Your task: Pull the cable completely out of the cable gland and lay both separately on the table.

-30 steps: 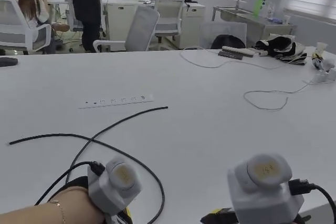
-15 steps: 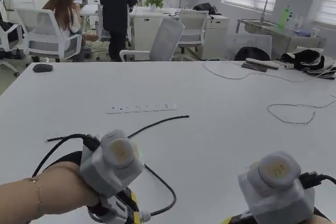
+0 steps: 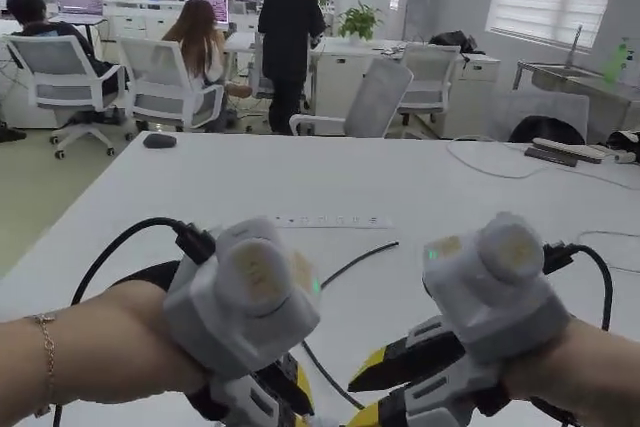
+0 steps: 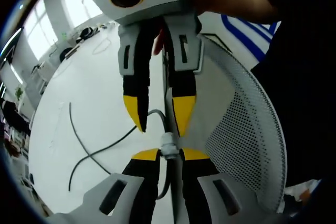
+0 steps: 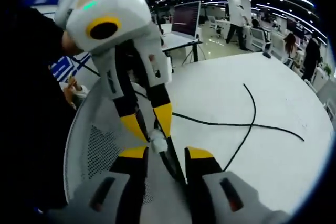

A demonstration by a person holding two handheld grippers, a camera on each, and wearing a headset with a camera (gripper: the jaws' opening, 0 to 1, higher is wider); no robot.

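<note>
Left claw clamps the white cable gland at its tips. Right claw meets it tip to tip, jaws parted astride the black cable, which trails over the white counter beyond.

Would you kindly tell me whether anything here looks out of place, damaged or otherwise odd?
Nothing looks damaged or spilled. The black cable crosses over itself loosely on the table, and the cable gland sits in the left gripper, by the table edge next to a mesh chair.
</note>
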